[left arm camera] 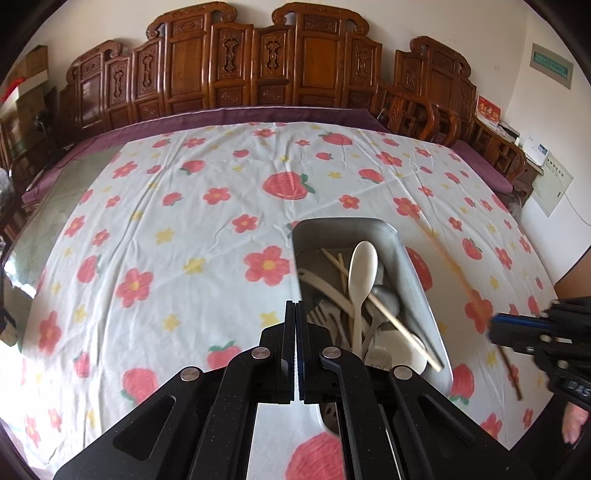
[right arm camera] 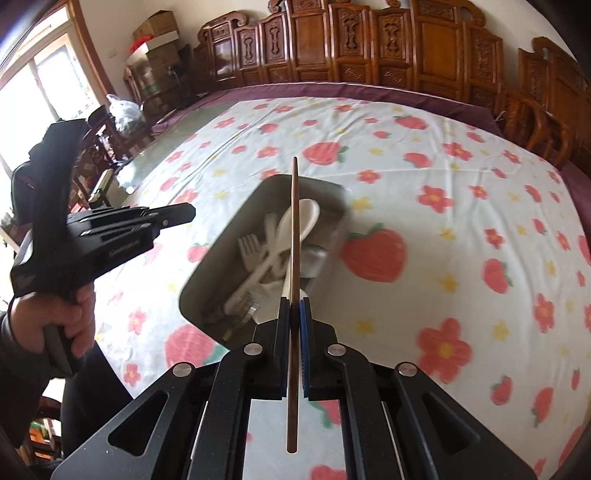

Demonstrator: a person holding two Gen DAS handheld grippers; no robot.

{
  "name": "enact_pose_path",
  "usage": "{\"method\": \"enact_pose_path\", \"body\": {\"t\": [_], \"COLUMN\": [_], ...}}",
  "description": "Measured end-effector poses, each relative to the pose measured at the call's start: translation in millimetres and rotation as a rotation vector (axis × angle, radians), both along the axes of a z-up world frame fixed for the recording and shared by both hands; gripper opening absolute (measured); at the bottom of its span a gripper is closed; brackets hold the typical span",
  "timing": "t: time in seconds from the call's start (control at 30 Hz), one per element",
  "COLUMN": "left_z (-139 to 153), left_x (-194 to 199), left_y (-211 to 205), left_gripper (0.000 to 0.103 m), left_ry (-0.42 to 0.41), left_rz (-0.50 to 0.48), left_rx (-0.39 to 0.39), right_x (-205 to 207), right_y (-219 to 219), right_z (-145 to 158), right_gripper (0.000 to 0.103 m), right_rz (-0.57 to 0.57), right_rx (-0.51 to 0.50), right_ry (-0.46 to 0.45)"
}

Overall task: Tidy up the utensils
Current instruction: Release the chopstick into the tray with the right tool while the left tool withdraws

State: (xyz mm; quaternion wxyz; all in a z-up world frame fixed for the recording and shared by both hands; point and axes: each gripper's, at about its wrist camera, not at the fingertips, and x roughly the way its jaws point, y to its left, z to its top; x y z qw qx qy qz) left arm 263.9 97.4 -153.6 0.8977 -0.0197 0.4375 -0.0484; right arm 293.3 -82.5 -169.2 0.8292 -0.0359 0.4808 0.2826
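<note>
A grey metal tray (left arm camera: 413, 258) (right arm camera: 229, 236) sits on the flowered tablecloth and holds a white spoon (left arm camera: 360, 273) (right arm camera: 301, 218), white forks (right arm camera: 251, 247), a metal spoon (left arm camera: 384, 301) and a pale chopstick (left arm camera: 402, 323). My left gripper (left arm camera: 296, 306) is shut and empty, just left of the tray's near end; it also shows in the right wrist view (right arm camera: 184, 214). My right gripper (right arm camera: 294, 302) is shut on a brown chopstick (right arm camera: 294, 221) that points forward over the tray. The right gripper (left arm camera: 496, 326) shows blurred in the left wrist view, with the chopstick (left arm camera: 511, 373) under it.
The tablecloth (left arm camera: 184, 221) covers a large table with a purple border (right arm camera: 369, 90). Carved wooden chairs (left arm camera: 258, 62) line the far edge. Boxes and bags (right arm camera: 147, 33) stand by a window at the left.
</note>
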Motion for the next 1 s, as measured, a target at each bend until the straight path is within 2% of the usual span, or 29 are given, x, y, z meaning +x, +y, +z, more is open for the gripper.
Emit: {"method": "enact_pose_path", "body": {"t": [0.27, 0.47, 0.7, 1.0], "left_z": [7, 8, 9, 13], "left_x": [-14, -18, -20, -22], "left_y": [12, 18, 19, 15], "left_gripper": [0.0, 0.0, 0.0, 0.0], "left_ry": [-0.021, -0.024, -0.026, -0.031], "left_rz": [0.002, 0.007, 0.006, -0.003], "left_rx": [-0.002, -0.017, -0.019, -0.015], "right_x": [22, 41, 52, 57], "right_y": [38, 52, 54, 57], "right_z": [-32, -49, -51, -47], "right_gripper": [0.006, 0.006, 0.006, 0.006], "right_rz": [-0.016, -0.059, -0.092, -0.08], "right_rx": [0.043, 0.067, 0.076, 0.094], "right_ry": [0.122, 0.172, 0.167, 0.161]}}
